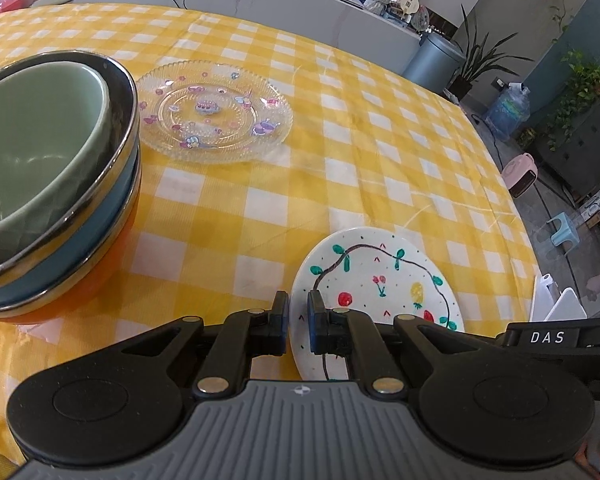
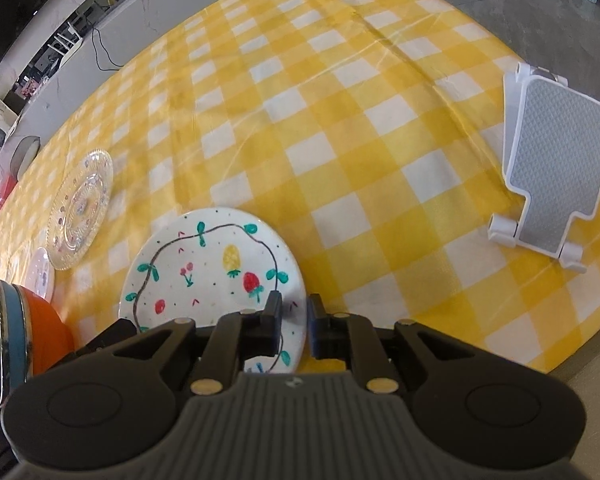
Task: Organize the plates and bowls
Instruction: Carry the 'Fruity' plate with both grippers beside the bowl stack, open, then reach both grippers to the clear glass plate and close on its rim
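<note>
Plate (image 1: 376,280), the painted one, lies flat on the table (image 1: 340,140) with my left tool (image 1: 298,312) and right tool (image 2: 294,314) each pinched narrow on opposite rims, so I judge a level, even lift toward the glass plate (image 1: 214,112) safest.

Table in yellow-and-white checked cloth (image 2: 340,128)

On it lay a painted white plate (image 2: 204,264), a clear glass plate (image 1: 216,112), a nested stack of bowls (image 1: 52,184), and a white-framed folding stand (image 2: 552,152) well apart.
</note>
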